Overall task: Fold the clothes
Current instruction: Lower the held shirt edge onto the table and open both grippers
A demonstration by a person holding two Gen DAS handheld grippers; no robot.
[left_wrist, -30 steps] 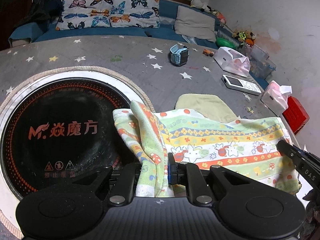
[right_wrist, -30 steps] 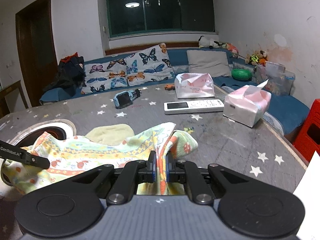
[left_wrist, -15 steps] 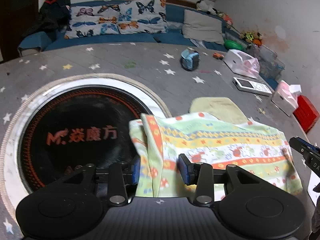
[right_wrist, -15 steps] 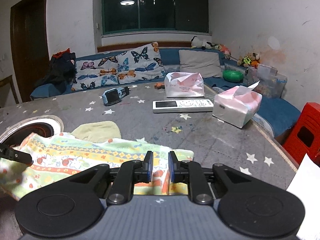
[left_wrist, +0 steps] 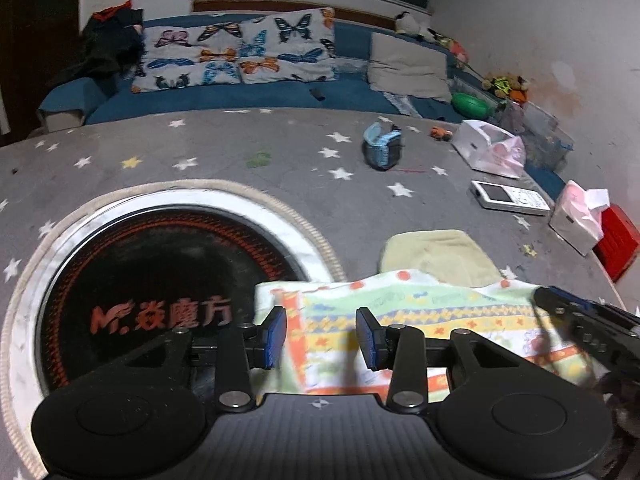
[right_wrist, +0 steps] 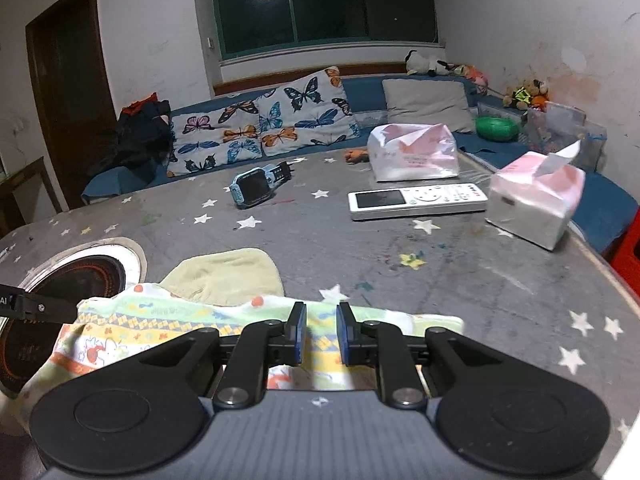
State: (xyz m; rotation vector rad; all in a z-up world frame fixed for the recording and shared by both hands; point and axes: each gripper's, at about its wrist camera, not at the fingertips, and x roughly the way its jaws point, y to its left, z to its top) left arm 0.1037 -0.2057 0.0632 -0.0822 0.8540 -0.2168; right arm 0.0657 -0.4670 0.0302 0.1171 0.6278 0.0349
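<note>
The patterned garment (right_wrist: 168,328) lies flat on the table (right_wrist: 460,276), folded over once it seems, under and just ahead of both grippers. The left gripper (left_wrist: 321,338) stands open above its left edge; the right gripper (right_wrist: 321,334) has a narrow gap, apparently gripping nothing, though blur hides the contact. Further folds probably remain. A yellowish cloth (right_wrist: 228,276) waits just beyond.
</note>
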